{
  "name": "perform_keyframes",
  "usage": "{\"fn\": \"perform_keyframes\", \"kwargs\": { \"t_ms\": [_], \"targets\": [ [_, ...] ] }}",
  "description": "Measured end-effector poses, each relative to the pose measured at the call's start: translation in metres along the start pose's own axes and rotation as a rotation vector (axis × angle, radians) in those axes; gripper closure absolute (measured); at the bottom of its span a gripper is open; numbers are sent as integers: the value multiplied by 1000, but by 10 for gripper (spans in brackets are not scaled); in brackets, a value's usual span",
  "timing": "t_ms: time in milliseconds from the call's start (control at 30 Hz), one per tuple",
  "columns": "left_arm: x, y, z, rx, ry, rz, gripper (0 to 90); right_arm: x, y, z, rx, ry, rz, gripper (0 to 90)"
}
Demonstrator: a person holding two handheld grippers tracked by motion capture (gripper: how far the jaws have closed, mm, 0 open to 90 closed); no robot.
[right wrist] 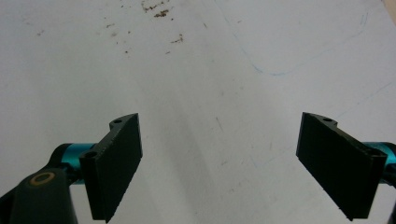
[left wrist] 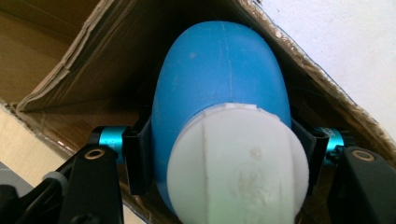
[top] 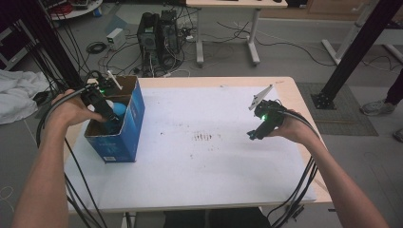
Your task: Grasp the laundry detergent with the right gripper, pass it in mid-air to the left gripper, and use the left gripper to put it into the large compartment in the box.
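A blue bottle (left wrist: 219, 79) with a white cap (left wrist: 238, 163) is clamped between the black jaws of my left gripper (left wrist: 219, 161), which is shut on it inside an open blue cardboard box (top: 130, 121) at the table's left. From above, the left gripper (top: 107, 114) dips into the box and the blue bottle (top: 118, 110) shows at its mouth. My right gripper (top: 253, 135) hovers over the right half of the white table sheet (top: 204, 166). Its jaws stand wide apart, open, with nothing between them (right wrist: 219, 163).
Brown crumbs or stains (top: 203, 137) mark the sheet's middle. The box's brown inner walls (left wrist: 93, 56) close in around the bottle. Beyond the table lie computer towers (top: 157, 35), cables, a desk leg (top: 252, 38) and a black post (top: 351, 52).
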State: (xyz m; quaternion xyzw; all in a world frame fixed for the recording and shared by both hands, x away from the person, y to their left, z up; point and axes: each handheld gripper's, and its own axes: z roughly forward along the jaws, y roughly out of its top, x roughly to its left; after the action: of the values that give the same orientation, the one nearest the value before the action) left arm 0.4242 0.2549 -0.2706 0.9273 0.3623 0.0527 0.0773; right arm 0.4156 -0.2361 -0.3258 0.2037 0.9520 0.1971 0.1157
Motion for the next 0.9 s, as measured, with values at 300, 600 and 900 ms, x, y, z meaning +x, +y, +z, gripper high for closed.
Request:
{"fn": "perform_keyframes", "kwargs": {
  "t_ms": [300,600,900],
  "targets": [
    [2,-2,5,11,-7,47,380,1,0,1,2,-1,-4,136],
    [0,-8,5,25,-2,98,379,2,1,2,16,-4,-5,136],
    [-7,-7,5,27,17,109,377,4,2,3,8,-10,-11,136]
  ]
}}
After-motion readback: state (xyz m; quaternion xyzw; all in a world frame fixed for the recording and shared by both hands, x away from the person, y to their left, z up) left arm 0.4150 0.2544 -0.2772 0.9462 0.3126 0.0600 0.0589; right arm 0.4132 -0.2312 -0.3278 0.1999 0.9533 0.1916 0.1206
